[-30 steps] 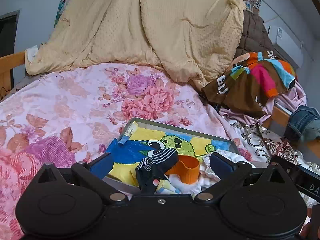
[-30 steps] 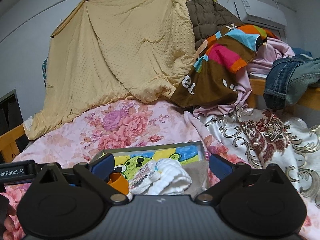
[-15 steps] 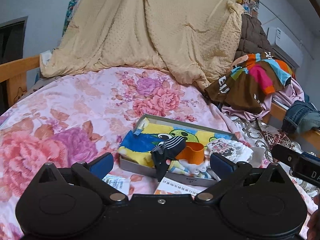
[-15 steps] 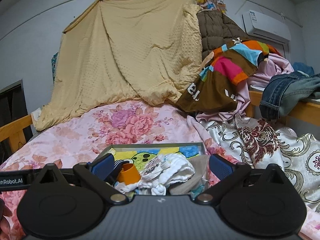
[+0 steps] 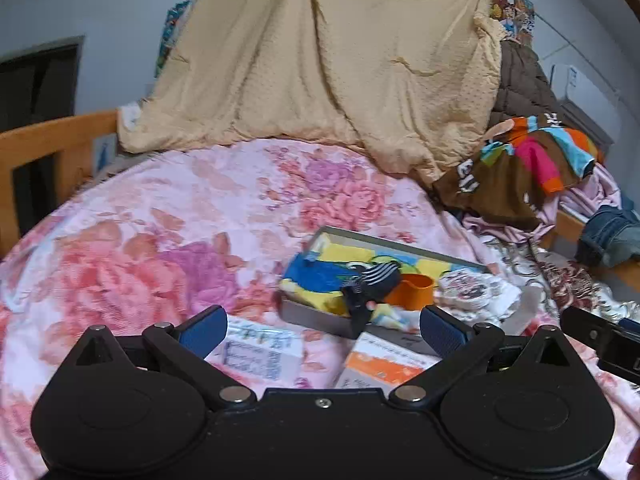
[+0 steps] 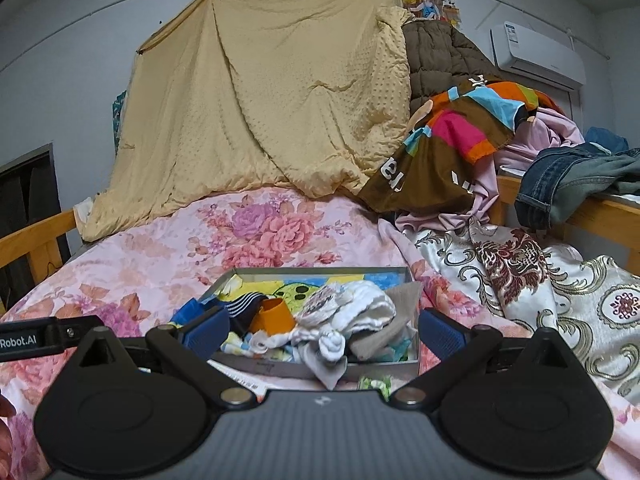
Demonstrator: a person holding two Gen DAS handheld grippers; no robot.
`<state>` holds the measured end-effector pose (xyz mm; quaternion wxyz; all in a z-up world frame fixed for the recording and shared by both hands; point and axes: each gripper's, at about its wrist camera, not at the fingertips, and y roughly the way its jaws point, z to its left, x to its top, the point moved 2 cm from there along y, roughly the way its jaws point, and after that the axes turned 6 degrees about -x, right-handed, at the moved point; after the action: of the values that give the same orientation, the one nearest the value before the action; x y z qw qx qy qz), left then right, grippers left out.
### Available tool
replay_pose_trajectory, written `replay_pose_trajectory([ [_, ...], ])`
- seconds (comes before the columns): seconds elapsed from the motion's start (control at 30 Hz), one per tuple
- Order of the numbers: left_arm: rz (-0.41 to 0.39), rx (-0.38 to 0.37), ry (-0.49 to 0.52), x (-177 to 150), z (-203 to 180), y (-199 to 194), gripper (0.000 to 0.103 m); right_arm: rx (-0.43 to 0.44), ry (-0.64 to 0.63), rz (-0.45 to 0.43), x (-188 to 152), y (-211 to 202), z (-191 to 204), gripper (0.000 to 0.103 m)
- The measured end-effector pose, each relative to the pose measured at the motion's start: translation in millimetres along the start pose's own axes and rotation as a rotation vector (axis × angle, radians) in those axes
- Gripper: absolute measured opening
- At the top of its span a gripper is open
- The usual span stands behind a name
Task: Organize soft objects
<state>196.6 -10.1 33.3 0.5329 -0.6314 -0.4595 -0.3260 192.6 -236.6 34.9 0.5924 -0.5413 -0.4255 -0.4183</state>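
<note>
Both tongs hang released and empty: the left tongs point(image 5: 322, 330) and the right tongs point(image 6: 322, 330) each show blue pads spread wide with nothing between them. Compared with a second ago, both have drawn back and up from the grey tray point(image 6: 320, 366), so the tray that filled the space between the fingers now lies ahead of them on the floral bedspread point(image 5: 160, 240); this reads as a retreat after a drop-off, or a pause to pick the next item. Just in front of the left tongs two cartons have come into view, a white carton point(image 5: 260, 354) and an orange-and-white carton point(image 5: 384, 364), both printed, but the print is too blurred to read. In the tray the soft things sit heaped: a striped sock point(image 5: 376, 278) draped over the near wall, an orange cup point(image 6: 276, 316) beside it, white cloths point(image 6: 352, 312) and a grey cloth point(image 6: 396, 300), all on a yellow-and-blue cartoon towel point(image 5: 320, 276). The other gripper's arm in the right view carries the partial mark "Robot.AI". Farther back, a brown colour-block garment point(image 6: 440, 152) with white lettering cut off, jeans point(image 6: 568, 184) and a beige blanket point(image 6: 272, 100) remain loose, so sorting looks unfinished.
</note>
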Motion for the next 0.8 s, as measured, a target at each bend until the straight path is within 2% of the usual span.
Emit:
replay_pose_trajectory([
  [0.27,-0.01,0.012,0.017,-13.6,7.5,-26.9,0.102,-0.002,-0.037,0.016,-13.5,-23.0,13.9,0.103],
  [0.57,0.021,0.04,0.005,-30.2,17.4,-40.4,0.102,-0.001,-0.046,0.035,-24.8,-40.5,21.9,0.103],
  [0.8,0.034,0.049,0.034,-36.9,16.6,-52.7,0.102,-0.005,-0.036,0.042,-31.6,-53.5,21.7,0.103],
])
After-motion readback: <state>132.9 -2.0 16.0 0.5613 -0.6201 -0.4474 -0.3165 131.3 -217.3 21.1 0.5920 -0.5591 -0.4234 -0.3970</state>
